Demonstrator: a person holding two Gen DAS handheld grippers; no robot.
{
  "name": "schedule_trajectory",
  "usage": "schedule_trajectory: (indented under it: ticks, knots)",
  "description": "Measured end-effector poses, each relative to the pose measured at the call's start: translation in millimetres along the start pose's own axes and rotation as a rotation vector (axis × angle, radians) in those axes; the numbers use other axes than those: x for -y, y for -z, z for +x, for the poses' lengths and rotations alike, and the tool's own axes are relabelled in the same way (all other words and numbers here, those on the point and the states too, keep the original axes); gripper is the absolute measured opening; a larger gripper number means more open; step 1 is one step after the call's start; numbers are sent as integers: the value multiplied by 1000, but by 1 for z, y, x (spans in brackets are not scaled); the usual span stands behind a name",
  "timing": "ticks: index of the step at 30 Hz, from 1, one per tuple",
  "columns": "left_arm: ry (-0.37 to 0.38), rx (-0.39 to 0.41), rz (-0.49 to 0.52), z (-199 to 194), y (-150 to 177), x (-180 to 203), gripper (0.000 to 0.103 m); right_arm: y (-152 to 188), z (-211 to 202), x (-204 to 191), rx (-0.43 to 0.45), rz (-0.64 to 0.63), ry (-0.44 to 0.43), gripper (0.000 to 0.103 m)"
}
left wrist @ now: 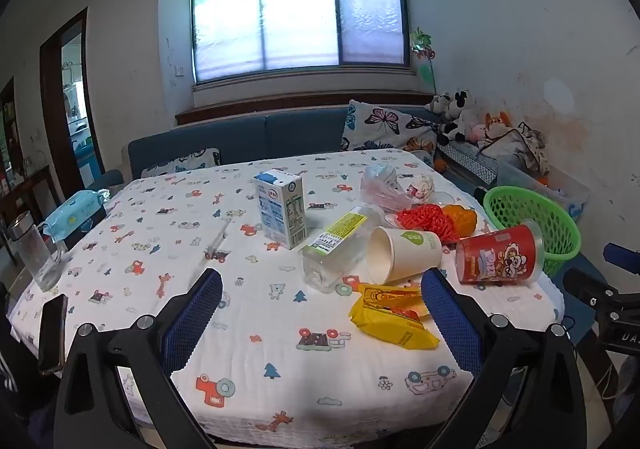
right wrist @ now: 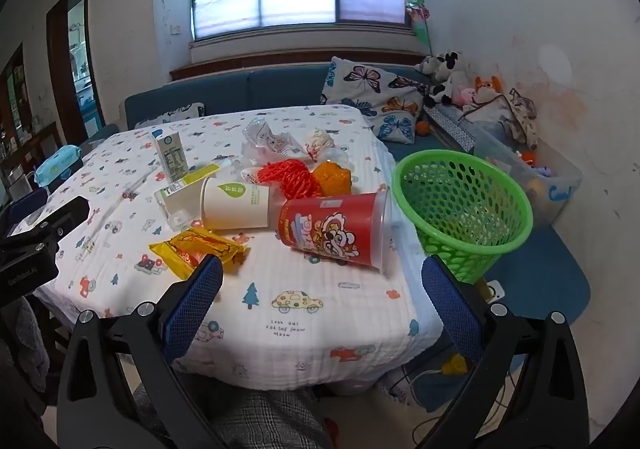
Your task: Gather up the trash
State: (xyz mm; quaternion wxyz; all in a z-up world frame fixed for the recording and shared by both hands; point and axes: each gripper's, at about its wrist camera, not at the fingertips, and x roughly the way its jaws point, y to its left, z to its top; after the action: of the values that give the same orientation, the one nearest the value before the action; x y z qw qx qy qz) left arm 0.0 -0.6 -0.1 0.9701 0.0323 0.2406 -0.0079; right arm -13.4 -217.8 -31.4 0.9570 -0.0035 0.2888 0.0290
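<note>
both tongs gape wide, empty: left gripper (left wrist: 322, 313) short of the wrapper (left wrist: 394, 319), right gripper (right wrist: 322, 309) below the cup (right wrist: 334, 231), basket (right wrist: 464, 205) up right.

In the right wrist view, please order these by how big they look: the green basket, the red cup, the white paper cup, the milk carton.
1. Green basket
2. Red cup
3. White paper cup
4. Milk carton

The carton stands farther from the camera, so it may only look smallest.
</note>
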Motion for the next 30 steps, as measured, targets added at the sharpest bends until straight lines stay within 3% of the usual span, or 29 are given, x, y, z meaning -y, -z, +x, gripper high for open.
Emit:
schedule_trajectory:
  ticks: [30]
  knots:
    - [2,4,7,-2,1,6,97,1,0,-2,0,0,4,99]
